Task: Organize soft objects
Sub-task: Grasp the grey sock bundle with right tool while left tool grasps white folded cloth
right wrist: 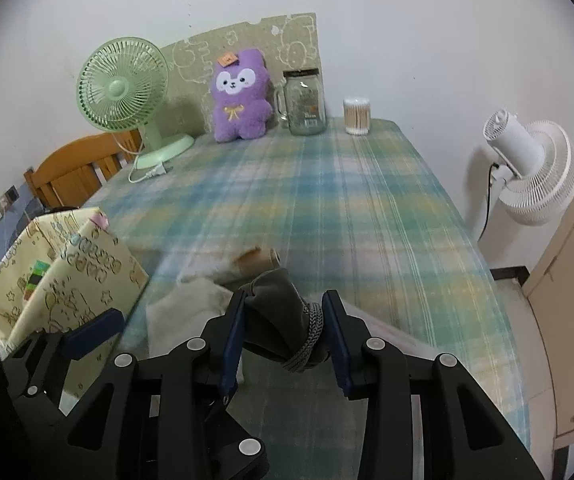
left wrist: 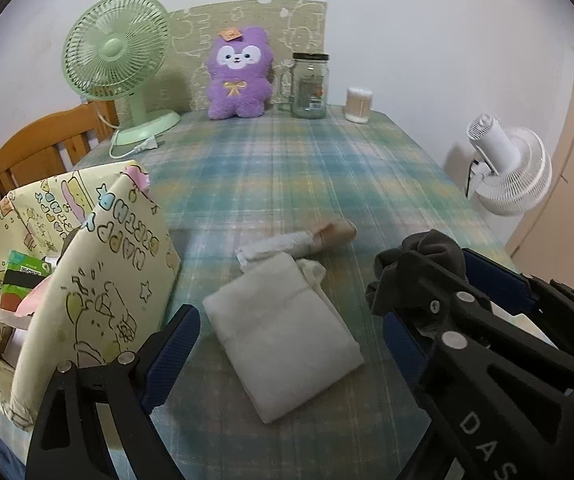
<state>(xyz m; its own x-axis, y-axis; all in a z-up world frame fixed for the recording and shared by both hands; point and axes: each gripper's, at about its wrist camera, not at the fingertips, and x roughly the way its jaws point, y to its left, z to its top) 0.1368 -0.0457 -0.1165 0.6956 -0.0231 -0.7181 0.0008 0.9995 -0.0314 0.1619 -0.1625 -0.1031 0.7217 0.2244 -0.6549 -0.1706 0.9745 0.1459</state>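
Right wrist: right gripper [right wrist: 283, 332] angled down, apparently clamping dark sock [right wrist: 283, 312]

Soft cloth and hard plastic on a plaid-covered table

Woven, matt plaid tablecloth [left wrist: 327, 168] covers the middle of the frame; on it a smooth white folded cloth [left wrist: 287, 332] and, lower right, a dark knitted sock [right wrist: 283, 320] with a ribbed cuff. The purple plush toy [left wrist: 238, 74] at upper centre looks fuzzy, the jar [left wrist: 309, 86] beside it clear, glossy glass. The green fan [left wrist: 117, 52] is smooth plastic, the chair [left wrist: 43, 148] at left varnished wood, the printed bag [left wrist: 99, 280] slightly shiny.
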